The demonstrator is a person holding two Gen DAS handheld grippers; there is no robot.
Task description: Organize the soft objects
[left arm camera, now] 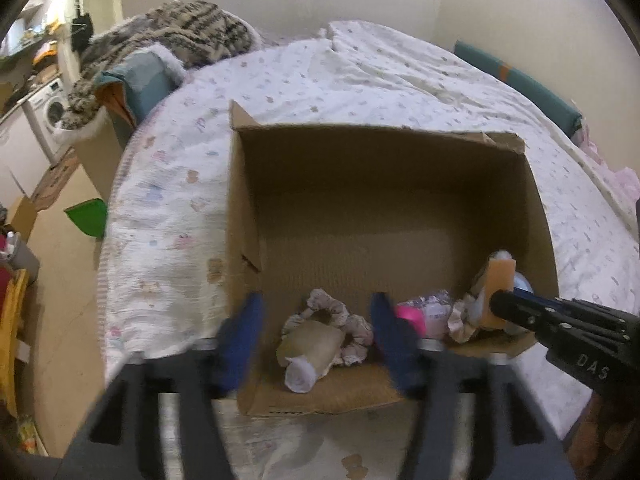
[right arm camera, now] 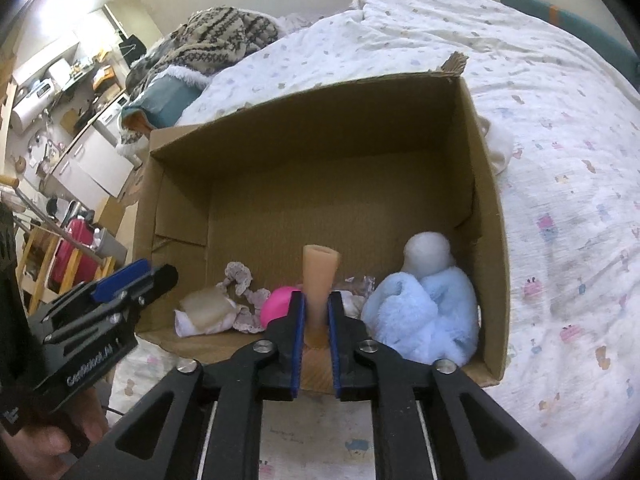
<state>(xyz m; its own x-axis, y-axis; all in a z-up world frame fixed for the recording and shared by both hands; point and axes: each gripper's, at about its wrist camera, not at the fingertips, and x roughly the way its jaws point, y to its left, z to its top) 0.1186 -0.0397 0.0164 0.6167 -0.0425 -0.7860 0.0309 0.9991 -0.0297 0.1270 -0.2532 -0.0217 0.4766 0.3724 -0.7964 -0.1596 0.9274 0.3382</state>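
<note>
An open cardboard box [left arm camera: 380,216] lies on the bed; it also shows in the right wrist view [right arm camera: 320,128]. Inside are a floral scrunchie [left arm camera: 340,312], a beige and white rolled cloth [left arm camera: 308,354], a pink ball [right arm camera: 278,304] and a light blue plush toy [right arm camera: 424,304]. My right gripper [right arm camera: 316,312] is shut on a tan sponge [right arm camera: 320,284], holding it upright over the box's near edge; the sponge also shows in the left wrist view [left arm camera: 498,292]. My left gripper [left arm camera: 316,340] is open and empty at the box's near left edge.
The bed [left arm camera: 400,80] carries a white printed quilt. A patterned knit blanket [left arm camera: 180,36] and a teal pillow [left arm camera: 148,84] lie at its far left. A kitchen area with a washing machine [left arm camera: 48,116] is on the left. A teal cushion [left arm camera: 520,80] lines the right wall.
</note>
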